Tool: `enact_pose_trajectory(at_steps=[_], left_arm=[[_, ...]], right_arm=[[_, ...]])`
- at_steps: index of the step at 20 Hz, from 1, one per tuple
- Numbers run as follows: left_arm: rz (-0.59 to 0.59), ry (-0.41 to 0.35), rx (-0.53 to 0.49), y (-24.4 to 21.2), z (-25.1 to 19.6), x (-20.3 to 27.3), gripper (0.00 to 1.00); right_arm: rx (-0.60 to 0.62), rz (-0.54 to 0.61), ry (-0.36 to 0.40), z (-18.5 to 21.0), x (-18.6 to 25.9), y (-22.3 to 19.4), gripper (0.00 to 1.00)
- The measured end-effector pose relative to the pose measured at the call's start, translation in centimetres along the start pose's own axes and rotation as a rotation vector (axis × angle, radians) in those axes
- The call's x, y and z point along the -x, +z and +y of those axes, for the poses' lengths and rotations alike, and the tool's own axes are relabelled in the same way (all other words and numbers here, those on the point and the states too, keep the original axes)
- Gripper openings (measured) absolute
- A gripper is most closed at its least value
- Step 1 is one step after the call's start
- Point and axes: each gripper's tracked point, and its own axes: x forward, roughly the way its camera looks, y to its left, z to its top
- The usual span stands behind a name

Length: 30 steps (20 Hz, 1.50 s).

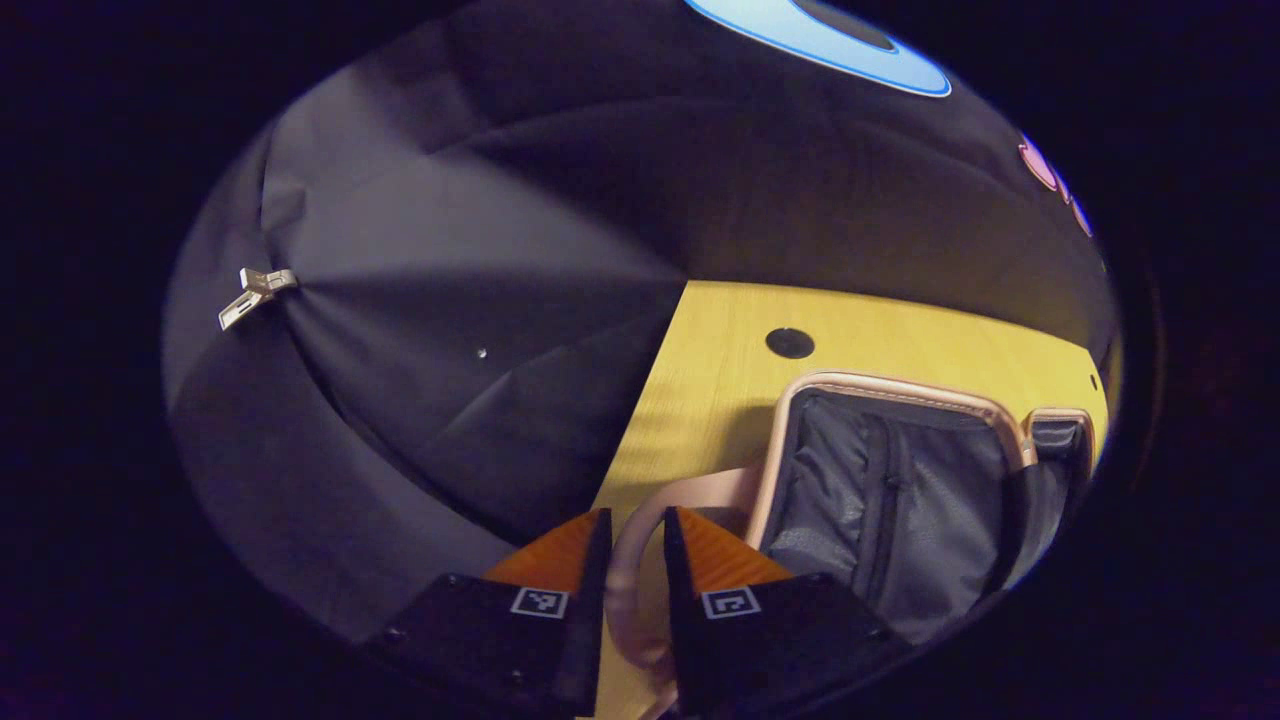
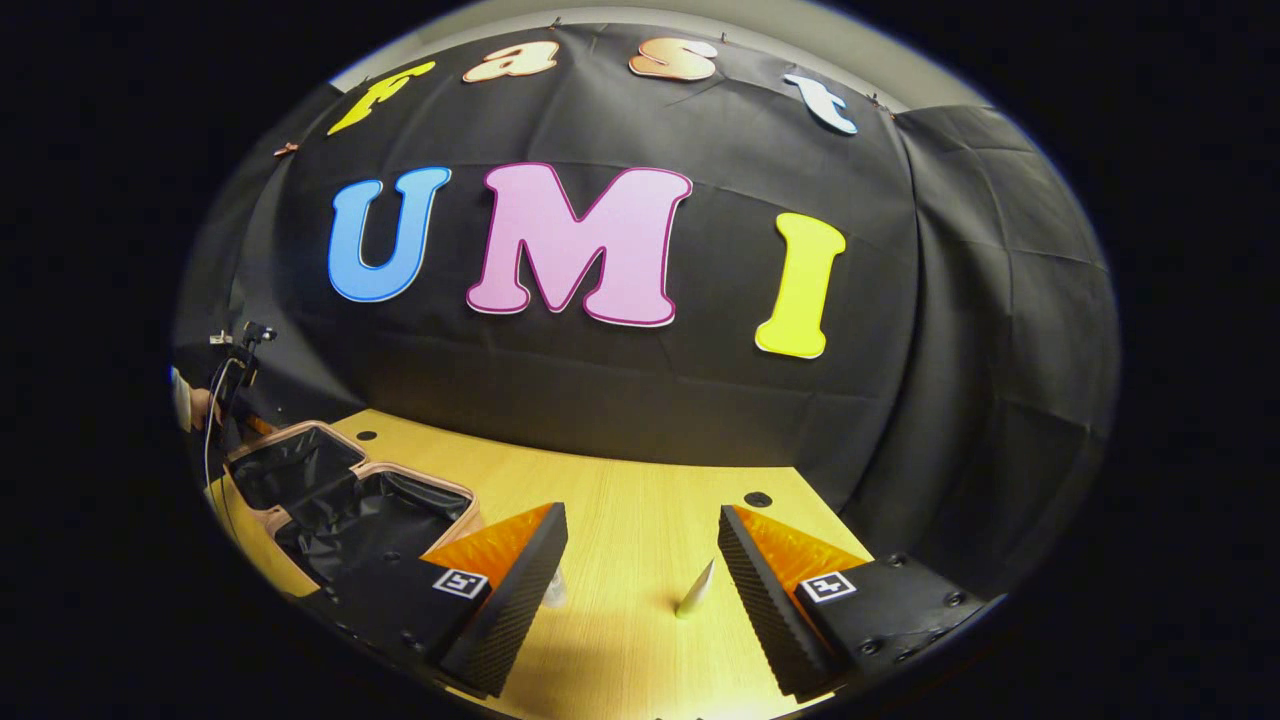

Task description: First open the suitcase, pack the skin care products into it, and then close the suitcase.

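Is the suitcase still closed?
No, in the right gripper view the suitcase lies open on the table, both dark lined halves showing.

Bare table (image 2: 640, 520) ahead of the right gripper (image 2: 640, 575) — open suitcase (image 2: 330, 490) far left.

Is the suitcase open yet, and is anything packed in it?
Open: the suitcase lies with both halves spread flat on the table, dark lining facing up. No products visible inside, though parts are hidden.
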Motion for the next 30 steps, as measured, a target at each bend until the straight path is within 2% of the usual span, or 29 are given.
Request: enact_pose_trajectory(at_steps=[1, 4, 7, 10, 11, 15, 19, 22, 25, 30], left_arm=[[-0.022, 0.015, 0.006, 0.6, 0.2, 0.6, 0.39], [-0.193, 0.043, 0.035, 4.1, -1.1, 5.9, 0.97], [-0.355, -0.01, 0.101, 8.1, -6.2, 13.9, 0.95], [-0.499, -0.087, 0.125, 10.6, -12.3, 22.7, 0.95], [-0.52, -0.125, 0.123, 10.5, -14.8, 25.1, 0.95], [-0.545, -0.177, 0.086, 8.6, -23.5, 31.5, 0.95], [-0.538, -0.265, 0.13, 3.1, -33.8, 36.1, 0.95], [-0.465, -0.361, 0.109, -1.9, -41.8, 36.5, 0.95], [-0.403, -0.451, 0.013, -5.9, -48.4, 35.4, 0.96], [-0.348, -0.538, -0.095, -7.9, -56.7, 31.6, 0.96]], right_arm=[[0.006, 0.001, 0.003, 0.0, 0.0, -0.1, 0.96], [-0.007, -0.013, 0.008, -0.7, 0.2, 0.2, 0.96], [-0.036, -0.015, 0.003, -2.2, 0.3, 0.7, 0.96], [-0.035, -0.01, 0.018, -3.0, 0.6, 0.7, 0.96], [-0.03, -0.007, 0.028, -3.2, 0.7, 0.7, 0.97], [-0.048, 0.003, 0.075, -4.0, 1.1, 0.7, 0.96], [-0.065, 0.021, 0.126, -4.7, 1.6, -0.2, 0.96], [-0.086, 0.051, 0.141, -5.6, 1.2, -1.6, 0.96], [-0.106, 0.061, 0.137, -6.6, 0.6, -3.5, 0.96], [-0.166, 0.122, 0.115, -8.2, -0.9, -7.7, 0.96]])
